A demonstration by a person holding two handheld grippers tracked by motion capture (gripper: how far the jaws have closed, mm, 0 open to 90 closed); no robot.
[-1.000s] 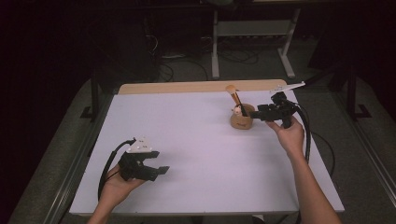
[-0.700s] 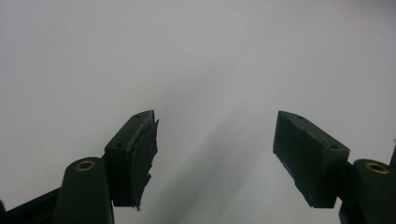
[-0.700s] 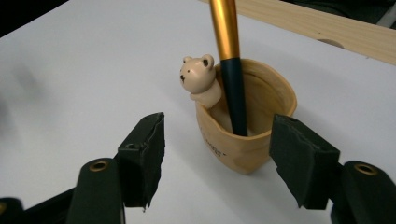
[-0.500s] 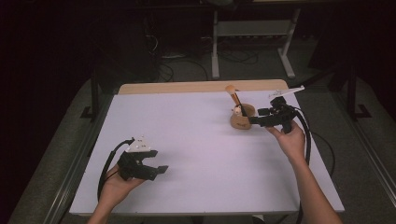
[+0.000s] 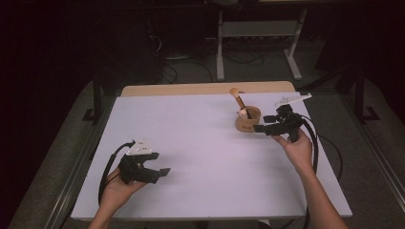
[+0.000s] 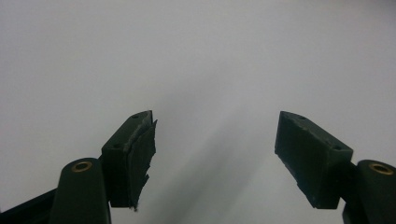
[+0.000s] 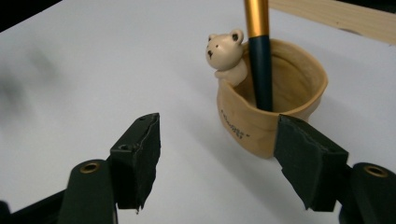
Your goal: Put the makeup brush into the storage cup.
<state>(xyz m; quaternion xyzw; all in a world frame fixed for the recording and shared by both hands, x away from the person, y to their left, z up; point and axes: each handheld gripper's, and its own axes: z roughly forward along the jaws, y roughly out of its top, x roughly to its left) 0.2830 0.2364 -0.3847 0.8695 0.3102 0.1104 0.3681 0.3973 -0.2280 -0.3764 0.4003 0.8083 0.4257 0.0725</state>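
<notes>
Tan, soft-walled round cup (image 7: 273,112) with a small cream bear figure (image 7: 227,54) perched on its rim stands on the white table (image 5: 200,143), toward the far right part of it; inside leans a brush-like tool (image 7: 259,60) with a dark blue lower shaft and a gold upper one, its rounded tan end (image 5: 234,91) tipped toward the far left in the high view, so its long axis runs nearly upright with a slight lean.

Right gripper (image 5: 260,128) sits just beside the cup on its right, jaws pointing leftward at it; the jaws have just been opening and stand spread with nothing between them, the cup lying ahead and slightly toward the right jaw in the right gripper view.

Left gripper (image 5: 160,171) rests well apart at the near left, jaws wide and bare over plain tabletop; the right hand (image 5: 298,150) is plainly the nearer one.

Small dark lettering is printed on the cup's side; it is too small to read.
</notes>
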